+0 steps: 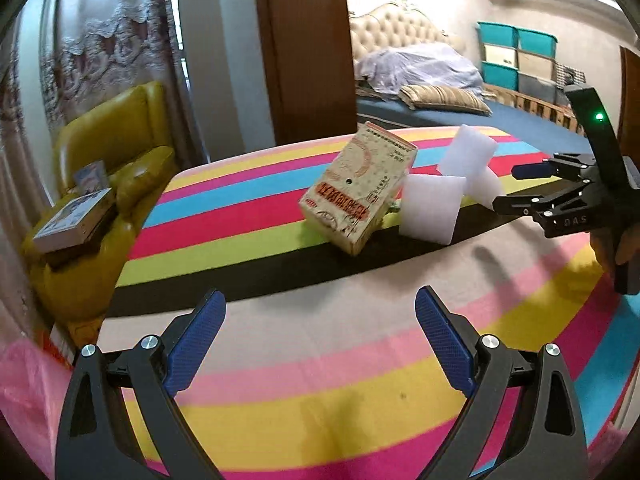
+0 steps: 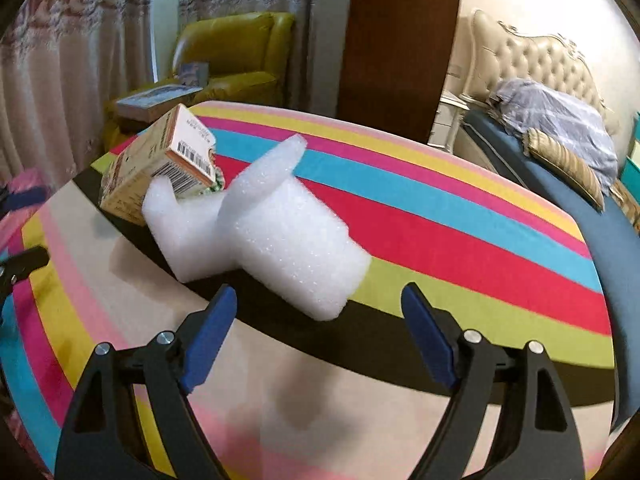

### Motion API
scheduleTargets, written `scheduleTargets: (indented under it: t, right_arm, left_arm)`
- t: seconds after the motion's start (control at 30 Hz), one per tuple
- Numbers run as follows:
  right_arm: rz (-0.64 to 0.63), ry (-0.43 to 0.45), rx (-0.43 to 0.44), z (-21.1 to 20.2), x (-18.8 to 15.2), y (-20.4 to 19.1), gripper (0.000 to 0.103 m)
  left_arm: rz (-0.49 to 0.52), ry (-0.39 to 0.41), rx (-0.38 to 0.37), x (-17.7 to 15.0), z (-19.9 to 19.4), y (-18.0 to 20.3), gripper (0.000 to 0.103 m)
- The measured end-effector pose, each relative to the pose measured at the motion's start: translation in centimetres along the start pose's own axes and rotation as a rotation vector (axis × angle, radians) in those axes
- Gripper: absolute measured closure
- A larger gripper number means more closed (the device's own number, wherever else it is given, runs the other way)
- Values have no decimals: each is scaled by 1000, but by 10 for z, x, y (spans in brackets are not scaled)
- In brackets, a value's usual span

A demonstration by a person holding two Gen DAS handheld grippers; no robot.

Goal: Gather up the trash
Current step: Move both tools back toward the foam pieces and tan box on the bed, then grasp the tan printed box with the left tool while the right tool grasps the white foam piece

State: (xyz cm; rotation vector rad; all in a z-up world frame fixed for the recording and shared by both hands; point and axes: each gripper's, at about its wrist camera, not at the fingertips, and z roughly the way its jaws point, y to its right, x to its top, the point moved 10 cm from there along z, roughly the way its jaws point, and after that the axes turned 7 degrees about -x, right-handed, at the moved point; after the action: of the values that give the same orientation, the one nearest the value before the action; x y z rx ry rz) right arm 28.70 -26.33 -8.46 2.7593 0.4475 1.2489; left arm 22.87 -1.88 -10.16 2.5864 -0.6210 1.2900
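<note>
On the striped surface (image 1: 280, 360), near its middle, lie the items of trash: a tilted cardboard box (image 1: 357, 194) and white foam pieces (image 1: 432, 210) just beside it, touching it on the side toward the bed (image 1: 420, 76). Box: propped at an angle, one lower corner on the dark stripe, barcoded end raised in the right wrist view (image 2: 188, 156). Foam: a large curved block (image 2: 296, 240) nearest the right hand-held gripper, a thinner piece (image 2: 180, 236) leaning against the box, and a flap standing up between them.

Left hand-held gripper (image 1: 320, 308): blue pads (image 1: 196, 344) spread wide, nothing between them, pointing down over the pale and pink stripes, well short of the box.

Right hand-held gripper (image 2: 318, 304): jaws wide apart and empty, the large foam block just ahead of the gap but not touched by either pad (image 2: 210, 332). From the left wrist view the same tool (image 1: 508, 188) enters at the right edge, held in a person's hand (image 1: 612, 240), its fingertips close to the foam; a green light shows on its body.

Background: yellow armchair (image 1: 112, 148) beyond the far edge, carrying flat boxes (image 1: 72, 220); patterned curtains (image 1: 100, 40); brown door panel (image 1: 304, 48); teal storage bins (image 1: 516, 60) behind the bed; pink plastic (image 1: 28, 380) at the lower left edge
</note>
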Motion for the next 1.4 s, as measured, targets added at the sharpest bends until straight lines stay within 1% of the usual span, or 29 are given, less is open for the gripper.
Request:
scheduleTargets:
  t: [0.13,0.23,0.33,0.47,0.5,0.57,0.67,0.77,0.83,0.87,0.93,1.0,1.07,1.13,1.27,1.4]
  right_arm:
    - [-16,-18,31,3,-3,-1,18]
    - [12,-6,42,-1,-1,4,18]
    - [36,22,34,-7,0,8,18]
    - [63,52,19,-13,1,13,18]
    - [61,54,16,-13,2,12,18]
    - [50,57,15,-13,2,10,18]
    - [51,71,38,-17,3,8,18]
    - [82,60,46,-14,3,12,18]
    - [107,40,61,-10,2,15,18]
    - [111,34,70,-9,2,15,18]
    - [107,19,123,-6,3,11,18]
    - [76,17,139,-3,7,8,18]
    - [-1,18,125,3,11,3,18]
    - [-67,17,128,8,15,-3,18]
    - [-161,-1,182,19,22,-19,18]
    - [-215,-3,185,28,29,-28,18]
  left_arm:
    - [-12,-37,-37,1,15,-1,13]
    - [-21,-54,-36,2,19,-4,13]
    - [-19,-43,8,2,17,-7,13]
    - [-52,-11,118,4,8,-17,13]
    - [-65,2,157,4,4,-21,13]
    - [-65,41,206,6,-6,-23,13]
    - [-50,78,213,9,-15,-22,13]
    - [-57,56,201,8,-11,-25,13]
    - [-70,24,151,6,-4,-25,13]
    - [-71,7,101,6,1,-22,13]
    - [-47,-16,4,8,10,-13,13]
    - [12,-25,-27,15,20,-11,13]
    - [53,-51,-70,22,32,-10,13]
    - [62,-48,-89,31,43,-16,13]
    - [45,-60,-239,48,58,-17,13]
    - [106,-84,-276,52,72,-8,13]
